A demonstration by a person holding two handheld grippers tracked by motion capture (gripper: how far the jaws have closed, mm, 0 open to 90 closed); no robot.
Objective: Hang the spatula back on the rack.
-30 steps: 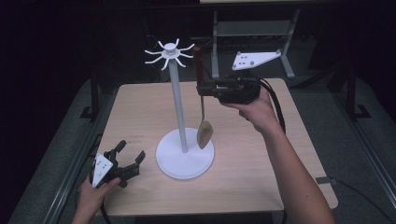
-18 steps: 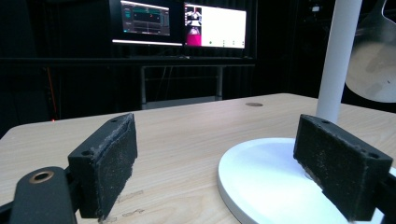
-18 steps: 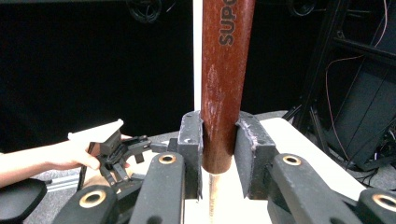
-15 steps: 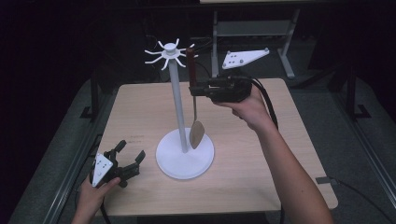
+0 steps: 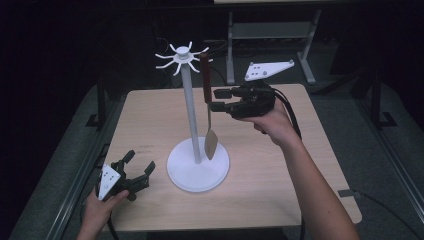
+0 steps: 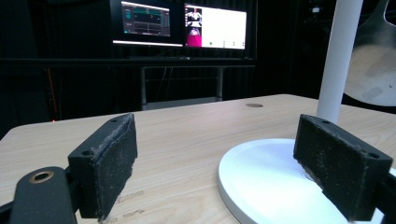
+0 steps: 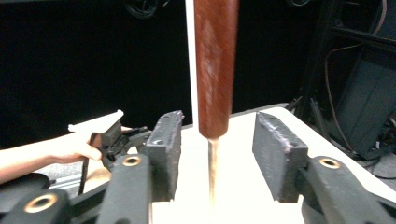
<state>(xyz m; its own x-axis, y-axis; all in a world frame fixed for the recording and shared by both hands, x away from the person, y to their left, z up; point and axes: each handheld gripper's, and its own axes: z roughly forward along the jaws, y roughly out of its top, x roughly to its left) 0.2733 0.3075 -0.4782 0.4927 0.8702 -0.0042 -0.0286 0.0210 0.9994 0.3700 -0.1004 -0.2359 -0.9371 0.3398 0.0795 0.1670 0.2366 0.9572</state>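
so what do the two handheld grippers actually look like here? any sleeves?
Both are black. The left gripper and right gripper each carry a pale three-cornered plate with small dark holes on top, and a black cable trails from each. The jaws are flat black rectangular blocks with scuffed faces, on arms with brass-coloured pivots. Both forearms are bare; no sleeves show.

Right gripper [image 5: 216,99] raised, jaws just opening; left gripper [image 5: 141,167] low, agape

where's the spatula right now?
In the high view the spatula hangs from a hook of the white stand, right of its pole, blade just above the base. The right gripper flanks its handle, jaws just opened and clear.
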